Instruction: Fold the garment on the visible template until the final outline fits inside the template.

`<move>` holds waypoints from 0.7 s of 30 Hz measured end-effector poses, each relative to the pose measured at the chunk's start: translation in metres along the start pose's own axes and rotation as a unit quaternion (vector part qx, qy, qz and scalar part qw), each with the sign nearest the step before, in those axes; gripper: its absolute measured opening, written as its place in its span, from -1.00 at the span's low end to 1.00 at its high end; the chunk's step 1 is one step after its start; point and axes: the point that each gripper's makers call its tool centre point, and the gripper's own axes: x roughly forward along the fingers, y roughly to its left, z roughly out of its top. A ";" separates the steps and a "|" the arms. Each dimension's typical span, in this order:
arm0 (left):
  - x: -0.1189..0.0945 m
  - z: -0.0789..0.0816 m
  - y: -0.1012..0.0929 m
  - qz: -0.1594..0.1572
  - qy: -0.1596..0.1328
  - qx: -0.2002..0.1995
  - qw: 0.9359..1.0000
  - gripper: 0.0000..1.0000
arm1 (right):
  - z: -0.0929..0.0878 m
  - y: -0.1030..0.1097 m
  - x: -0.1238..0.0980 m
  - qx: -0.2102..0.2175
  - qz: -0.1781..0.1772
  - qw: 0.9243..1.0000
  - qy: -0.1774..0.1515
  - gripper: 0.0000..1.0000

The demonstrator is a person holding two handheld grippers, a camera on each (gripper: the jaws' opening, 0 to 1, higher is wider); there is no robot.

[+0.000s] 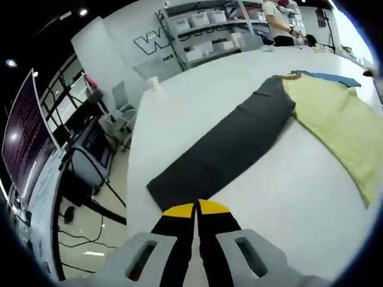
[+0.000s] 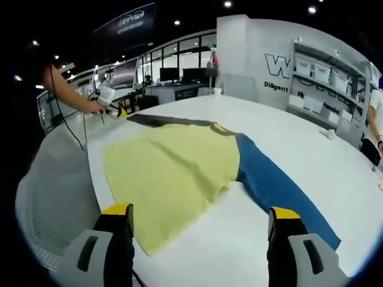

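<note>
Pressed together, the yellow-tipped jaws of my left gripper [image 1: 196,210] pinch the near edge of the dark grey sleeve [image 1: 230,146], at the lower centre of the left gripper view. That sleeve runs diagonally up to the pale yellow garment [image 1: 338,122] at the upper right, all on the white table [image 1: 197,89]. Jaws of my right gripper [image 2: 200,218] stand wide apart at the bottom of the right gripper view, holding nothing. Between them lies the garment's yellow body [image 2: 170,173], centre-left, with its blue sleeve [image 2: 278,188] stretching to the lower right. My left gripper also appears at upper left, held in a hand [image 2: 96,106].
</note>
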 end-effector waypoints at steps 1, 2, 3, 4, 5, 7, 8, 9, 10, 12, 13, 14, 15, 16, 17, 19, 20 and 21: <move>0.000 0.001 -0.002 -0.004 0.001 -0.001 1.000 -0.87 | -0.001 0.001 0.001 0.000 0.002 1.000 0.001 0.82; 0.000 0.002 -0.004 -0.008 -0.003 0.002 1.000 -0.86 | -0.001 0.002 0.002 0.000 0.004 1.000 0.002 0.81; 0.000 0.003 -0.006 -0.012 -0.005 0.002 1.000 -0.85 | -0.002 0.004 0.002 0.002 0.007 1.000 0.003 0.81; 0.000 0.004 -0.007 -0.017 -0.008 -0.002 1.000 -0.83 | -0.003 0.005 0.003 0.001 0.009 1.000 0.003 0.81; 0.000 0.006 -0.010 -0.021 -0.012 -0.002 1.000 -0.80 | -0.004 0.006 0.004 0.000 0.011 1.000 0.004 0.80; 0.000 0.009 -0.017 -0.036 -0.021 0.005 0.999 -0.76 | -0.004 0.009 0.005 0.000 0.015 1.000 0.006 0.79; 0.000 0.010 -0.019 -0.040 -0.022 0.011 0.999 -0.75 | -0.005 0.011 0.005 -0.001 0.016 1.000 0.007 0.79; 0.000 0.010 -0.024 -0.049 -0.024 0.017 0.998 -0.74 | -0.006 0.011 0.006 -0.005 0.016 1.000 0.009 0.79; 0.001 0.009 -0.026 -0.051 -0.023 0.017 0.998 -0.72 | -0.007 0.011 0.006 -0.012 0.015 1.000 0.011 0.79; 0.000 0.010 -0.032 -0.061 -0.027 0.020 0.998 -0.68 | -0.007 0.012 0.006 -0.009 0.018 1.000 0.011 0.79; 0.000 0.013 -0.037 -0.074 -0.034 0.013 0.997 -0.62 | -0.008 0.012 0.007 -0.009 0.018 1.000 0.011 0.79; 0.000 0.014 -0.042 -0.084 -0.037 0.007 0.996 -0.55 | -0.008 0.013 0.007 -0.010 0.019 1.000 0.012 0.79; -0.001 0.014 -0.045 -0.088 -0.037 0.009 0.995 -0.47 | -0.009 0.014 0.008 -0.011 0.020 1.000 0.013 0.79; -0.001 0.015 -0.051 -0.094 -0.039 0.015 0.995 -0.39 | -0.009 0.014 0.008 -0.012 0.021 1.000 0.014 0.79; -0.002 0.017 -0.054 -0.100 -0.043 0.018 0.994 -0.35 | -0.010 0.015 0.009 -0.012 0.021 1.000 0.016 0.79; -0.003 0.018 -0.061 -0.107 -0.046 0.028 0.993 -0.34 | -0.010 0.016 0.010 -0.012 0.023 1.000 0.017 0.78; -0.003 0.019 -0.064 -0.109 -0.048 0.035 0.992 -0.33 | -0.010 0.016 0.011 -0.013 0.023 1.000 0.016 0.78; -0.004 0.020 -0.066 -0.111 -0.050 0.036 0.992 -0.32 | -0.009 0.017 0.012 -0.013 0.024 0.999 0.017 0.78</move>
